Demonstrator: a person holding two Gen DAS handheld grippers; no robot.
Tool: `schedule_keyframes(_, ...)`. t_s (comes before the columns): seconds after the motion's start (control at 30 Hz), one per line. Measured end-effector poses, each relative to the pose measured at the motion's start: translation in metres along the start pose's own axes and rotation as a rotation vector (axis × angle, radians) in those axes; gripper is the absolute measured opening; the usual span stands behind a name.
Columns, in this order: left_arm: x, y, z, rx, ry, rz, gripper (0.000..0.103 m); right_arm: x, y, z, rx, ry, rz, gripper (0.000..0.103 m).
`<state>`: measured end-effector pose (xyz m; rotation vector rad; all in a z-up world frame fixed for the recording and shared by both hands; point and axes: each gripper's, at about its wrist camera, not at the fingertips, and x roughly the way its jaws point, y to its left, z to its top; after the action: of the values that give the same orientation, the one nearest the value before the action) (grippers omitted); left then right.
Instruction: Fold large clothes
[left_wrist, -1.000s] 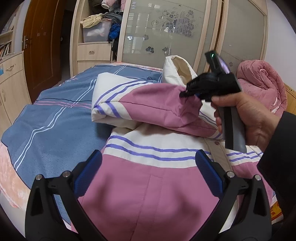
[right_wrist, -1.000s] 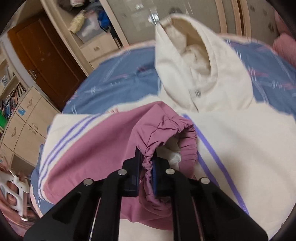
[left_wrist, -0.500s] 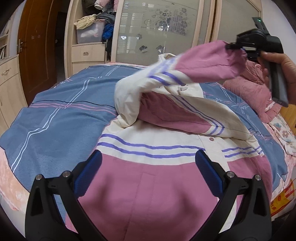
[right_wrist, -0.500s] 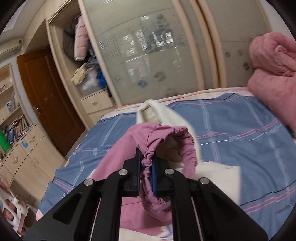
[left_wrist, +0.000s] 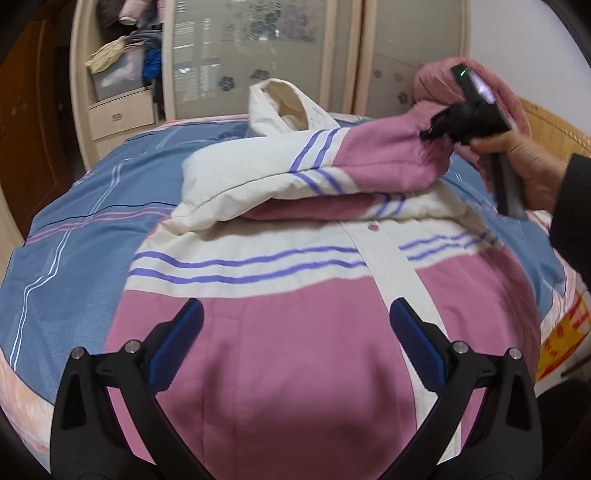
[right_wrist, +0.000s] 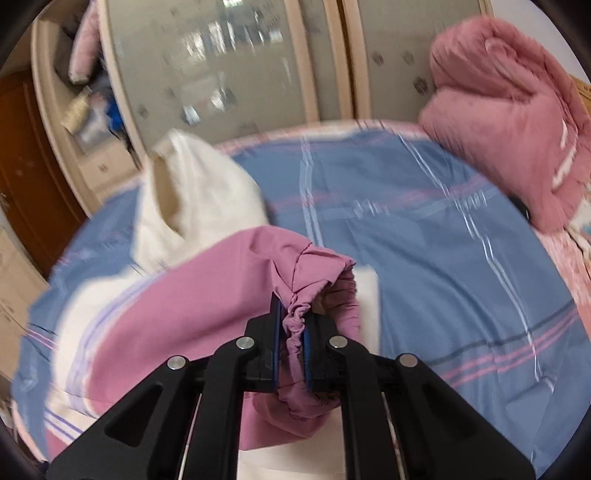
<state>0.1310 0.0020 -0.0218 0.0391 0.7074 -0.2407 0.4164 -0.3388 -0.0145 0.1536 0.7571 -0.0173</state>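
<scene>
A pink and cream padded jacket (left_wrist: 295, 302) with purple stripes lies front up on the bed, its cream hood (left_wrist: 280, 107) at the far end. Its left sleeve (left_wrist: 317, 162) is folded across the chest toward the right. My right gripper (right_wrist: 293, 332) is shut on the sleeve's elastic pink cuff (right_wrist: 295, 321); it also shows in the left wrist view (left_wrist: 439, 129), held by a hand at the jacket's right side. My left gripper (left_wrist: 295, 343) is open and empty, hovering over the jacket's pink lower part.
The bed has a blue plaid sheet (left_wrist: 74, 229). A rolled pink quilt (right_wrist: 509, 122) sits at the bed's far right. A wardrobe with frosted sliding doors (left_wrist: 258, 48) and open shelves stands behind the bed. A wooden door (left_wrist: 26, 122) is at left.
My right gripper carried the cuff up and over to the right, then lowered it, so the sleeve now lies across the jacket's chest. My left gripper stayed open over the hem.
</scene>
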Motion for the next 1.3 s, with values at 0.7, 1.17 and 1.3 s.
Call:
schedule_keyframes(0.7, -0.020, 0.016, -0.006, -0.093, -0.025, 0.003, 0.101, -0.147, -0.053, -0.186, 0.078, -0.256, 0.120, 0.100)
schedule_keyframes(1.17, -0.102, 0.001, -0.043, -0.046, -0.154, 0.092, 0.101, -0.243, -0.019, -0.272, -0.171, -0.413, 0.167, 0.102)
schedule_keyframes(1.3, -0.103, -0.005, -0.052, -0.011, -0.146, 0.121, 0.101, -0.241, -0.027, -0.269, -0.142, -0.401, 0.164, 0.102)
